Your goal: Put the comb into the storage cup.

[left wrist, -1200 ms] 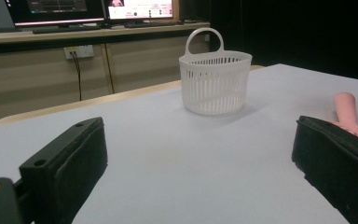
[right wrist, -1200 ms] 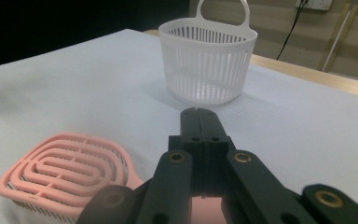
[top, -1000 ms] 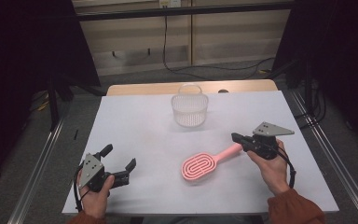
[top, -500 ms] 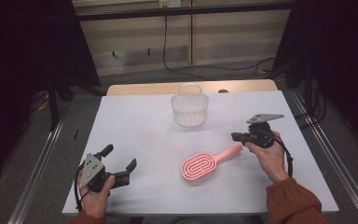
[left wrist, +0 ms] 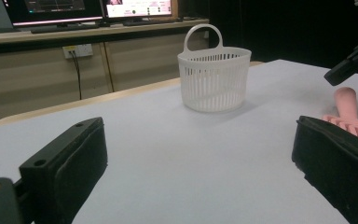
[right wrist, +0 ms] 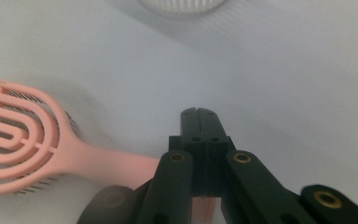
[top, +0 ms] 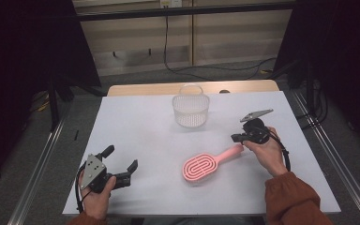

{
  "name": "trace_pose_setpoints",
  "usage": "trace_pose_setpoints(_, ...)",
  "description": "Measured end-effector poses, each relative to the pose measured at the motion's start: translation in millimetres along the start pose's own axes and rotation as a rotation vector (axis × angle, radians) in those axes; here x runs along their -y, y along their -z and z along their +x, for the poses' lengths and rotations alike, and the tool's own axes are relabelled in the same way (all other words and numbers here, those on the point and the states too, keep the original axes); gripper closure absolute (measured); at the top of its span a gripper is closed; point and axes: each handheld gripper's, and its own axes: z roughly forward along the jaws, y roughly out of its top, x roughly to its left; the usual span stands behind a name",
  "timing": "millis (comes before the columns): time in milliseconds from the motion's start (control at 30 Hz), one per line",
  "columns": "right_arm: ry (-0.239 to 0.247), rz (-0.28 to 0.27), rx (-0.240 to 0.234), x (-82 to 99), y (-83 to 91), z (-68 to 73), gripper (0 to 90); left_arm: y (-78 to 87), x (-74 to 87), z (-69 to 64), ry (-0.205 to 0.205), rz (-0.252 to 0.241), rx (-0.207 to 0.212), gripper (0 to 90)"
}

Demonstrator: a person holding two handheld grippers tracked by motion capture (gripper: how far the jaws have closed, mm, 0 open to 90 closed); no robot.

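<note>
Right tool (top: 236, 137): jaws closed, empty, above handle of pink hairbrush (top: 206, 166), desk (top: 136, 126) centre. Left tool (top: 122, 165): jaws apart, empty, 8 o'clock. White basket (top: 191, 110), 12 o'clock.

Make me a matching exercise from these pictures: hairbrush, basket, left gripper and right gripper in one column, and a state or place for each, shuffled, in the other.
Things:
1. hairbrush
2. basket
3. left gripper
4. right gripper

States or places:
A. jaws open, at the table's near left
B. white, upright at the table's far middle
C. jaws shut, just above the brush handle's end
D. pink, lying flat on the table

Pairs: 1-D, 2-B, 3-A, 4-C
</note>
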Motion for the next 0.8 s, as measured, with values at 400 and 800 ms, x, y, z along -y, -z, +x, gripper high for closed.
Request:
trace_pose_setpoints(400,0.034,0.078,-0.013,3.0,-14.4,1.8,90.0,1.9,-0.8,-0.1,-0.012,-0.002,0.0,3.3)
trace_pose_setpoints(800,0.054,0.083,0.0,8.6,-9.3,2.2,90.0,4.2,-1.7,0.6,-0.008,-0.012,-0.001,3.3)
